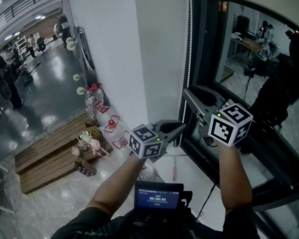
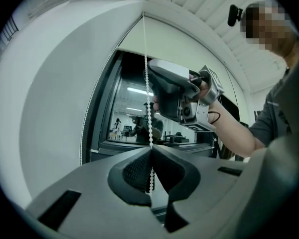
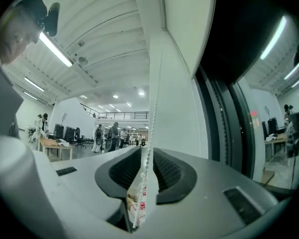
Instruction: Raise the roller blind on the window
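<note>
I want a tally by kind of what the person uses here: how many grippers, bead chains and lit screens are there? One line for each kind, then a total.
Grippers: 2, the left gripper and the right gripper
Bead chain: 1
Lit screen: 1
Total: 4
</note>
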{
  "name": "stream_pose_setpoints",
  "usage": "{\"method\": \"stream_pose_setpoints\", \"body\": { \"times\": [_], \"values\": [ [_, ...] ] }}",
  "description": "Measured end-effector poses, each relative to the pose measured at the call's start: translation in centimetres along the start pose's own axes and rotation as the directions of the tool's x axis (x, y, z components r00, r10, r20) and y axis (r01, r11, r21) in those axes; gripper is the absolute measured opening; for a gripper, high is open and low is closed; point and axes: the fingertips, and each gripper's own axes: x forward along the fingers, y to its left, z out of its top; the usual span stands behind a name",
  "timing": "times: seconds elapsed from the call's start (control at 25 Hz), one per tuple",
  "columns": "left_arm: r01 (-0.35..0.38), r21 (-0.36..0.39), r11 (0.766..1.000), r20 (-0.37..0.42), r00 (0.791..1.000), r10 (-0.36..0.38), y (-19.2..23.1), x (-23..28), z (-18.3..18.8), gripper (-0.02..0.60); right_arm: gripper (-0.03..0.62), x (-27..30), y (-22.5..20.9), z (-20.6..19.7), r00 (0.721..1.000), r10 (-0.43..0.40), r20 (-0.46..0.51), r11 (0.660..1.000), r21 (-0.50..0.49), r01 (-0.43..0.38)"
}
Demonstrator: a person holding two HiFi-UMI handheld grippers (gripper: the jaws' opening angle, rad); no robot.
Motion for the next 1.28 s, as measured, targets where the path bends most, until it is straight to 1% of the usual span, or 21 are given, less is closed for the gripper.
{"method": "stream_pose_setpoints", "body": {
  "times": [0.12,0.16,0.24,0.32,0.52,0.68,0.76,0.88,1.04,1.16,1.28],
  "values": [
    [-0.001,0.006,1.000,-0.007,1.000,0.001,0.0,-0.1,-0.1,0.008,0.083,0.7,0.0,0.2,1.000,0.010,0.006,1.000,0.012,-0.010],
    [-0.001,0.006,1.000,-0.009,1.000,0.001,-0.1,-0.2,-0.1,0.008,0.051,0.9,0.0,0.1,1.000,0.009,0.004,1.000,0.015,-0.010],
    [-0.002,0.008,1.000,-0.012,1.000,0.002,-0.1,-0.2,-0.1,0.008,0.017,1.0,-0.2,0.0,1.000,0.006,0.001,1.000,0.016,-0.006],
    [-0.005,0.011,1.000,-0.013,1.000,0.005,0.0,-0.2,-0.1,0.008,0.006,1.1,-0.3,-0.1,1.000,0.009,-0.001,1.000,0.016,-0.009],
    [-0.010,0.006,1.000,-0.009,1.000,0.010,0.2,-0.2,-0.3,0.008,0.002,1.1,-0.5,-0.4,1.000,0.005,-0.002,1.000,0.024,-0.005],
    [-0.010,-0.012,1.000,0.004,1.000,0.011,0.5,-0.2,-0.3,0.008,0.002,1.2,-0.2,-0.3,1.000,-0.004,0.004,1.000,0.008,0.004],
    [-0.011,-0.017,1.000,-0.003,1.000,0.011,0.5,-0.2,-0.6,0.008,0.002,1.4,-0.2,-0.7,1.000,-0.007,-0.006,1.000,0.003,0.007],
    [-0.020,-0.022,1.000,-0.030,0.999,0.019,0.6,-0.4,-2.0,0.008,0.002,1.3,-0.1,-2.1,1.000,-0.008,-0.026,1.000,0.016,0.008],
    [-0.032,-0.062,0.998,-0.060,0.998,0.028,1.5,-0.7,-4.5,0.008,0.002,1.2,-0.2,-4.8,0.999,-0.003,-0.053,0.998,0.056,0.006],
    [-0.026,-0.079,0.997,-0.092,0.996,0.018,1.7,-0.9,-6.3,0.008,0.000,1.2,0.0,-6.9,0.997,0.001,-0.073,0.997,0.078,0.005],
    [-0.019,-0.093,0.995,-0.108,0.994,0.009,1.6,-0.9,-7.4,0.008,0.000,1.2,0.2,-8.0,0.997,0.002,-0.081,0.995,0.096,0.006]
  ]
}}
